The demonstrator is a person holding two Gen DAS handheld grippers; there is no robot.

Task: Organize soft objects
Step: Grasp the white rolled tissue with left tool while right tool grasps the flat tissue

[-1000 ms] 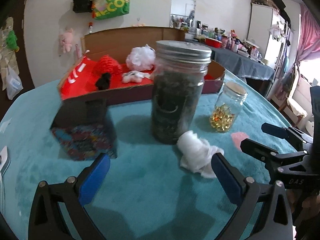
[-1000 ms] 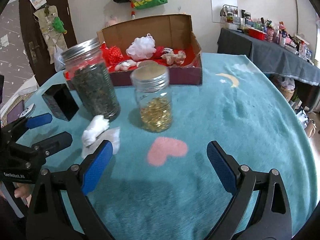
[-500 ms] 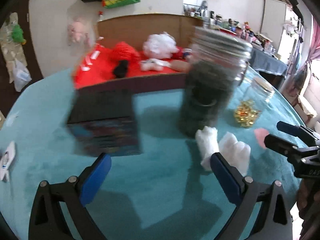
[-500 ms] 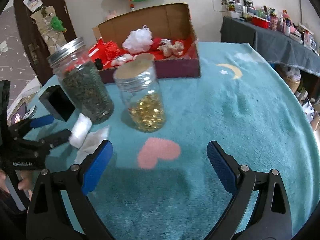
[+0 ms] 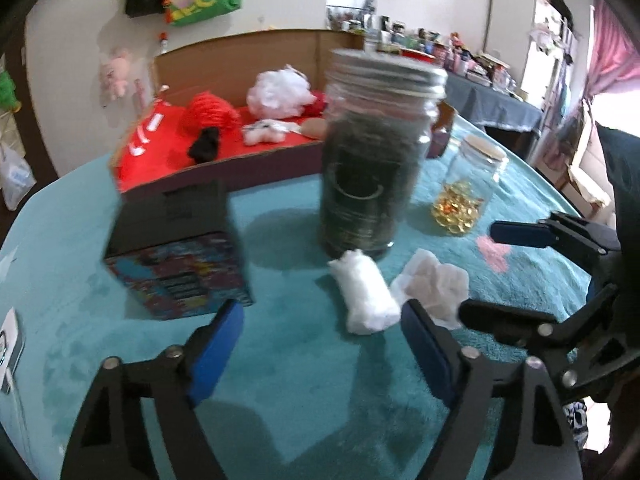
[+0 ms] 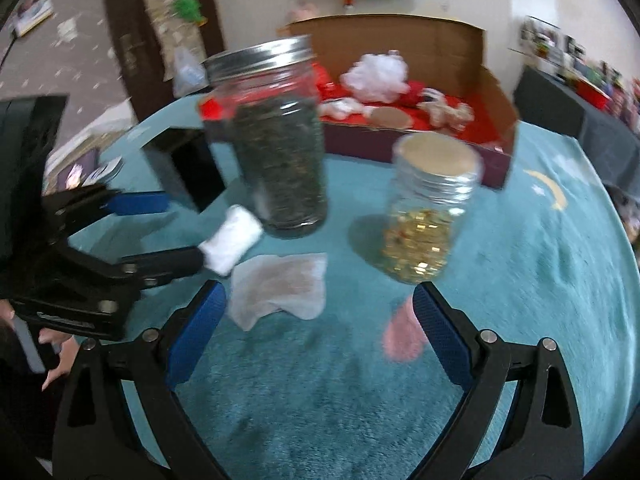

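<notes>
Since a second ago your left hand-held gripper closes in, jaws wide and empty, on the white roll beside the crumpled tissue on the table; right hand-held gripper also wide, empty; several soft items already boxed, these two left.

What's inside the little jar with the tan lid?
The small jar holds shiny golden pieces piled at the bottom; the upper part looks empty. What they are is too blurred to tell.

Dark-filled jar, gold-bead jar, black box on teal cloth
</notes>
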